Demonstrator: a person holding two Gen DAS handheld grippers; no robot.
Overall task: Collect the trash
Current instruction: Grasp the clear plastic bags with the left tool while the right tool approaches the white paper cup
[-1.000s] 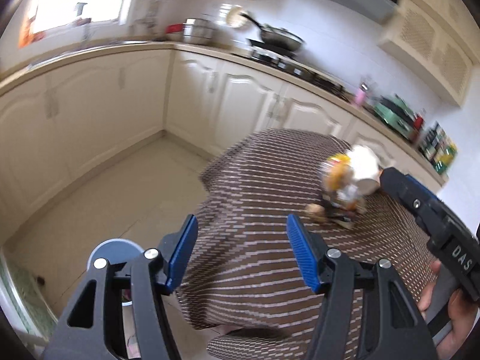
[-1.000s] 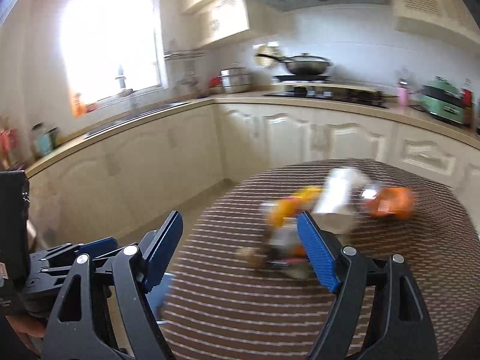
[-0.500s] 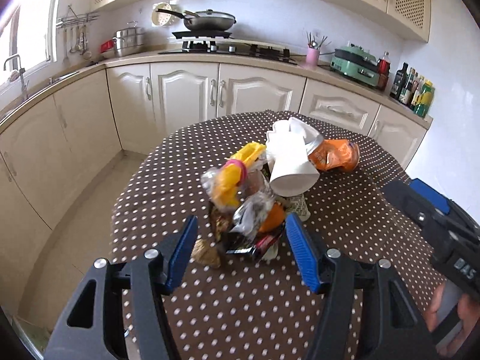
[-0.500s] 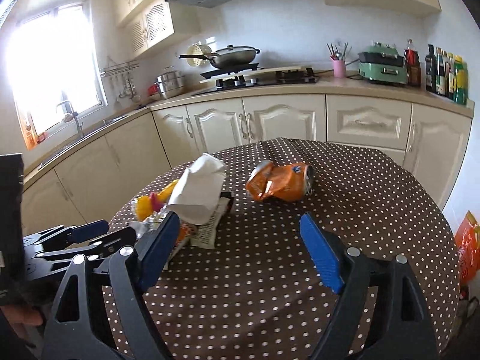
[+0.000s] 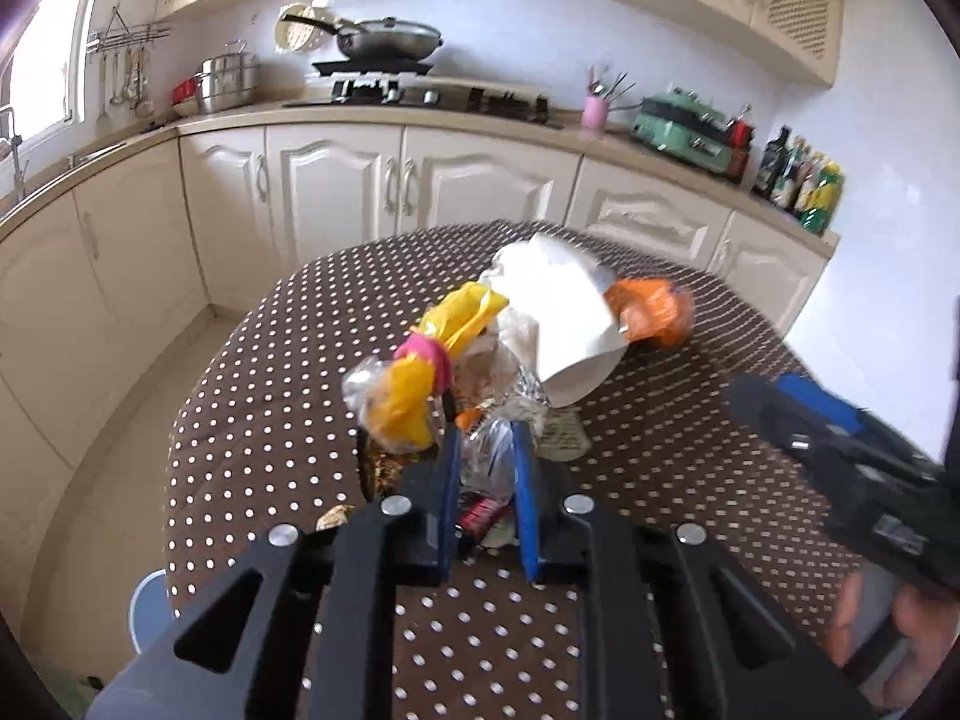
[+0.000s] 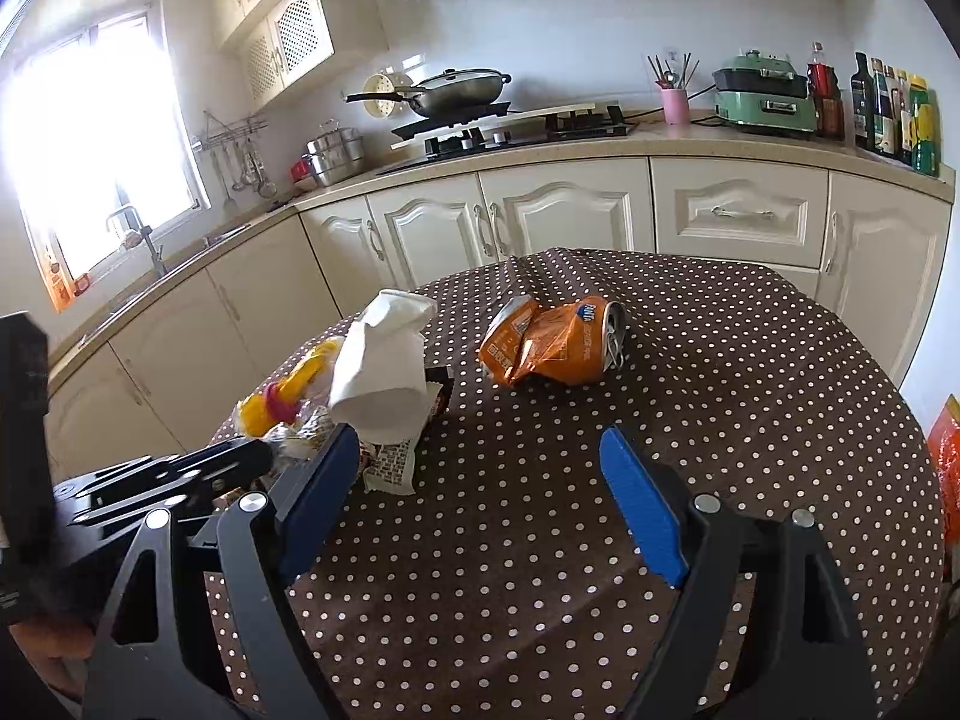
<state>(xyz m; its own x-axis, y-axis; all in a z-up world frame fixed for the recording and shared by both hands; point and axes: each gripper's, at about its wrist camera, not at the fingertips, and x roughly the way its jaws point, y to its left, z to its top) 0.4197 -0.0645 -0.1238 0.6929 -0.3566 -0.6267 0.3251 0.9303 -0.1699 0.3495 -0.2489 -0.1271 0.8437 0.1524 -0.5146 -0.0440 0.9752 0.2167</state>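
Note:
A trash pile lies on the brown dotted table (image 6: 720, 420): a yellow wrapper (image 5: 414, 384), a white paper cup (image 5: 564, 324), and a clear plastic wrapper (image 5: 492, 450). A crushed orange can (image 6: 552, 342) lies apart, to the right of the pile. My left gripper (image 5: 486, 438) is at the pile's near side, jaws closing, pads pressing the clear wrapper between them. In the right wrist view the left gripper (image 6: 252, 456) reaches in from the left. My right gripper (image 6: 477, 441) hovers open over bare cloth, short of the can, with nothing between its fingers.
Cream cabinets and a counter (image 6: 738, 138) curve behind the table, with a stove, a wok (image 6: 456, 90) and bottles. A pale blue round object (image 5: 147, 606) stands on the floor at the table's left. An orange bag (image 6: 945, 450) hangs past the table's right edge.
Both views swung from the cabinets and floor onto the table. My left gripper came up to the pile and its jaws narrowed onto the clear wrapper. The right gripper stayed open.

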